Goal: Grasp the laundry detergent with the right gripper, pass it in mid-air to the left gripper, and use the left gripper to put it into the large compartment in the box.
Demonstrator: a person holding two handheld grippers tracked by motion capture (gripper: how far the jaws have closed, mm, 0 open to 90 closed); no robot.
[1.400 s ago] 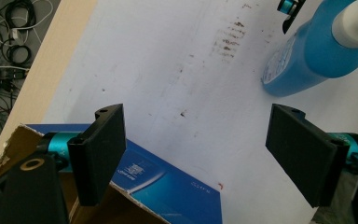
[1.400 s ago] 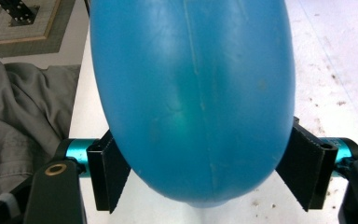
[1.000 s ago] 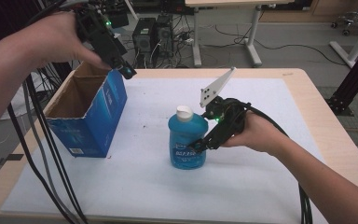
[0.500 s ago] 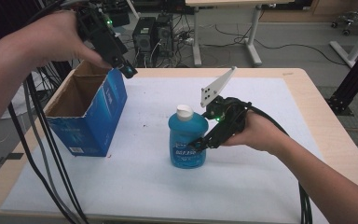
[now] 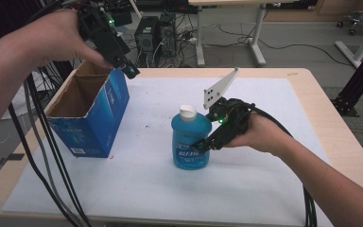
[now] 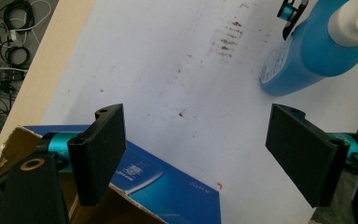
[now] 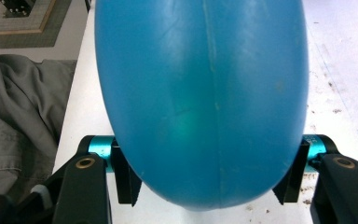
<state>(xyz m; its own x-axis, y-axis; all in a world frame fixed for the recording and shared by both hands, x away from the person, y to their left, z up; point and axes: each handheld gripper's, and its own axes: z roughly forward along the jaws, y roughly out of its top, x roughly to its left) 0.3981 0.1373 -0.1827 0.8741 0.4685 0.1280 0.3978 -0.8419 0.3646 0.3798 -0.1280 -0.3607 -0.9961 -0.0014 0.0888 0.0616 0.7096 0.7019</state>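
Gripping blue bottle (image 5: 190,142) w/ right gripper (image 5: 203,144), jaws clamped on its sides; bottle upright on table (image 5: 307,94), not yet lifted. Hovering left gripper (image 5: 128,71), jaws wide, over open box (image 5: 92,118). Remaining, prob.: boxing bottle.

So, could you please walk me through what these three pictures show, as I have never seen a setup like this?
There is no robot: a person holds a two-jaw gripper in each hand. The high view looks down on the table from above the person's side. Each of the other two comes from a camera riding on one gripper, looking along its black jaws. On the table's white sheet stand an open blue box and a blue bottle with a white cap. The right gripper has its jaws on either side of the bottle, which stands on the sheet. The left gripper hangs open above the box's top edge, holding nothing.
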